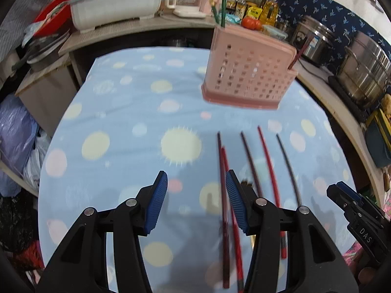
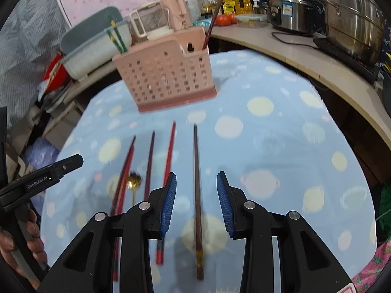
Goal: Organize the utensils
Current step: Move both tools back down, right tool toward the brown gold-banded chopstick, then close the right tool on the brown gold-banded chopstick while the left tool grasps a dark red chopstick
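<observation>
1. The worktop [image 1: 117,112] is the largest thing: a flat surface under a soft, fleecy pale-blue cloth printed with yellow, pink and white dots.
2. The pink caddy [image 2: 166,78] stands upright at the far middle of the cloth. It is a boxy plastic basket with a grid of square holes and a darker pink base. Green chopsticks [image 2: 117,36] stick up from its left end, and one dark red chopstick [image 2: 211,28] leans out of a small side pocket at its right end.
3. The left hand-held gripper [image 1: 196,200] tilts steeply down toward the near part of the cloth. Its black arms end in ribbed blue pads, and the jaws stand apart and grasp nothing. In the right wrist view a hand [image 2: 14,249] grips its handle.
4. The right hand-held gripper [image 2: 196,202] has the same downward tilt. Its jaws are parted and released, hanging above the brown chopstick [image 2: 197,195] without touching it.
5. The chopsticks lie flat on the cloth between the grippers and the caddy, their long axes running from near to far, thin tips toward the caddy. From the left: a crossed dark and red pair [image 2: 124,171], a dark maroon one [image 2: 149,163], a red one [image 2: 169,153], then the brown one.
6. A small gold spoon [image 2: 133,183] lies among the left sticks, bowl toward the caddy.
</observation>
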The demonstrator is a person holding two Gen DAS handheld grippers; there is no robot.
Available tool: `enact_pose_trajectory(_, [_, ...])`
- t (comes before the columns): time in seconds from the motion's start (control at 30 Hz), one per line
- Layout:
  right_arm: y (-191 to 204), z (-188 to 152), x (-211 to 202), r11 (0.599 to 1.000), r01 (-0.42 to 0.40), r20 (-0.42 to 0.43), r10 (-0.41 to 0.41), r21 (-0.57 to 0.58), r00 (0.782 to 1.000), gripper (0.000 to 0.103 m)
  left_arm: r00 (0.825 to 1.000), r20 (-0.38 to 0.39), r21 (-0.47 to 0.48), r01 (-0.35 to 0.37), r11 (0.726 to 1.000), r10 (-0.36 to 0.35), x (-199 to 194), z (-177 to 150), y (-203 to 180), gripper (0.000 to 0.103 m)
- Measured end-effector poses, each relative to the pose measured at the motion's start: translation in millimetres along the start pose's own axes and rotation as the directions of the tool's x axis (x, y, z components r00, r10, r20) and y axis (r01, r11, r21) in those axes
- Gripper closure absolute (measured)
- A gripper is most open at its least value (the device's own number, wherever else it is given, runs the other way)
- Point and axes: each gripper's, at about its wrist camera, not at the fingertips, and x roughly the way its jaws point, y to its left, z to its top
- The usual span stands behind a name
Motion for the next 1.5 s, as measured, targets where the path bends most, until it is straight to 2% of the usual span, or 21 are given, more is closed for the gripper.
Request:
enact_pose_trajectory(0.17, [-2, -36, 5, 1.000, 0.011, -0.054, -0.011, 0.000, 0.999, 0.069, 0.998, -0.057, 0.007, -0.005, 1.000, 0.005, 4, -37, 4, 0.056])
enact_pose_trajectory(0.47, [-3, -68, 9, 1.000, 0.012, -0.100, -0.013, -0.007, 0.995, 0.069, 0.992, -0.125, 0.012, 0.011, 1.000, -0.010, 4, -82, 0, 0.056])
enact_pose_trajectory(0.6, [-2, -72, 9, 1.000, 0.009, -0.106, -0.009, -0.004, 0.994, 0.073, 0.991, -0.132, 0.027, 0.016, 1.000, -0.012, 3, -89, -5, 0.056])
enact_pose_trajectory(0.67, [-1, -73, 9, 1.000, 0.006, -0.107, -0.007, -0.005, 0.994, 0.081, 0.991, -0.132, 0.036, 0.018, 0.999, -0.013, 2, -91, -8, 0.056])
enact_pose_trajectory(0.83, [-2, -76, 11, 1.000, 0.016, -0.115, -0.017, -0.008, 0.993, 0.088, 0.991, -0.130, 0.056, 0.024, 0.998, -0.017, 0, -93, -15, 0.056])
enact_pose_trajectory(1.5, [-1, -80, 11, 0.999, 0.026, -0.109, -0.028, -0.018, 0.994, 0.090, 0.991, -0.133, 0.098, 0.032, 0.995, -0.019, 2, -102, -25, 0.056])
